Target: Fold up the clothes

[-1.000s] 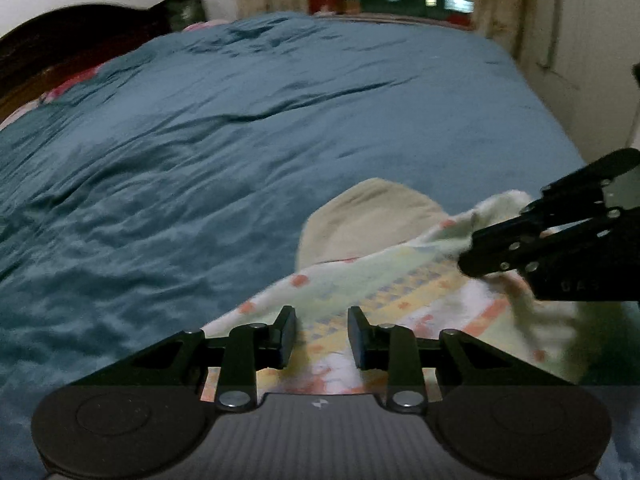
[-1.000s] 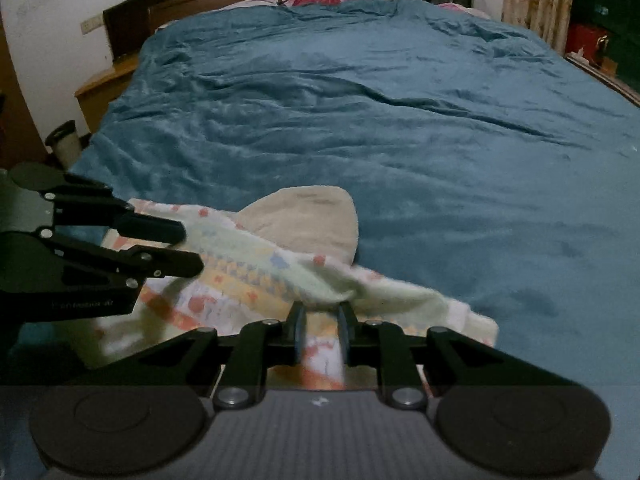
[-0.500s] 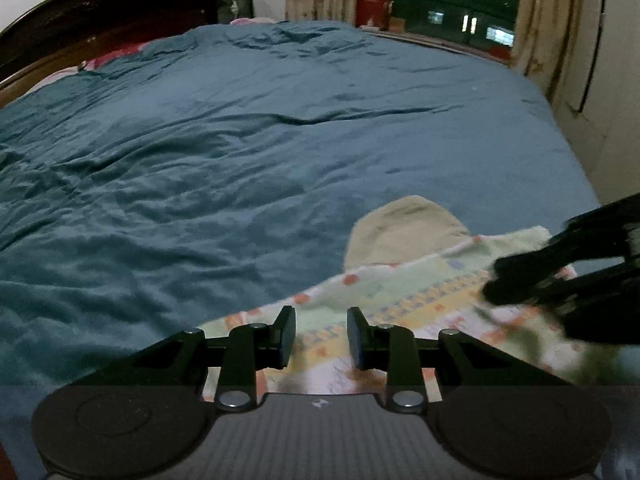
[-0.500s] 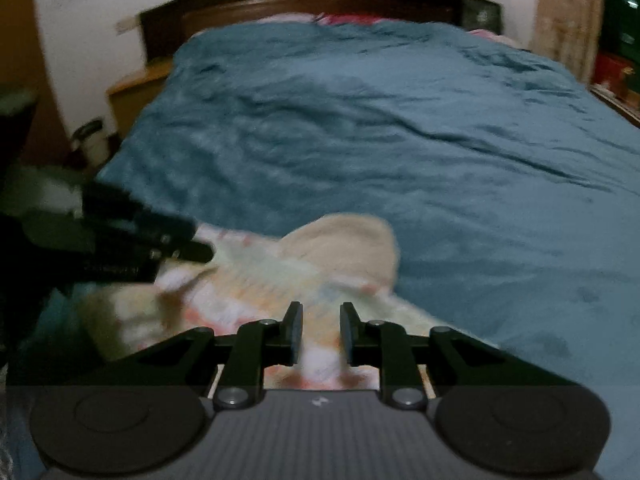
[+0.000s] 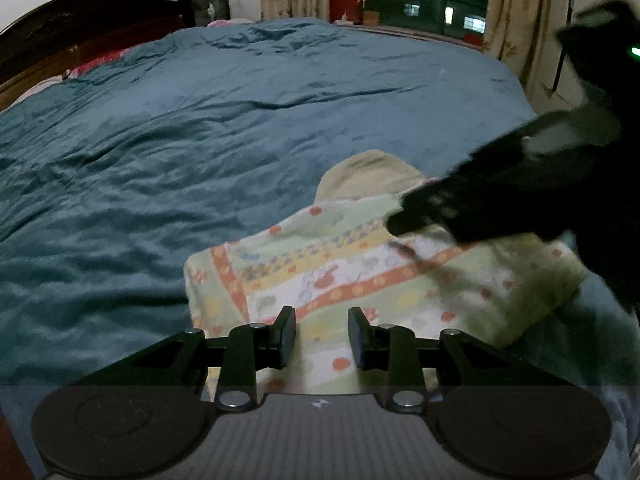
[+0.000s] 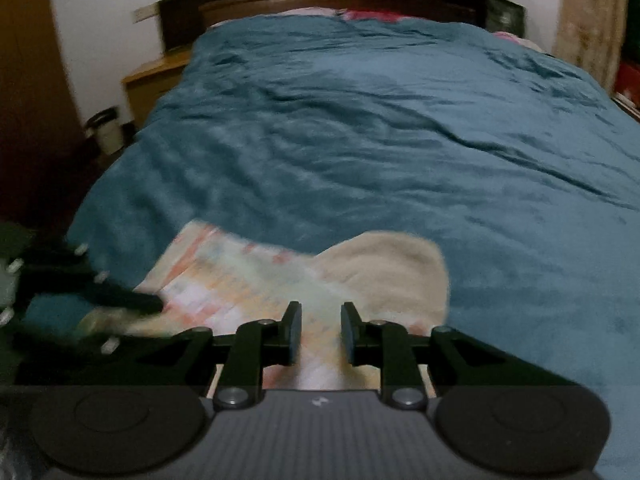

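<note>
The cloth [image 5: 360,264], a patterned piece with a beige part [image 5: 368,174] at its far edge, lies on the blue quilt [image 5: 200,120] near the foot of the bed. A second ago it was bunched and lifted, with the right gripper [image 6: 320,330] nipping a ridge of it; now it lies much flatter, spread into a rough rectangle with a clean left edge.

Both tools have let go. The left gripper [image 5: 322,336] hangs just above the near edge with its jaws partly apart and nothing clamped, only cloth showing through the gap. The right one has slackened a little from its earlier pinch; its jaws stand narrowly apart over the cloth, and I see no fabric caught between them now. From the left camera it shows as a dark blur crossing the cloth's right side.

I take it one fold has just been laid down and released. Next would come a fresh grip on an edge for the following fold.
</note>
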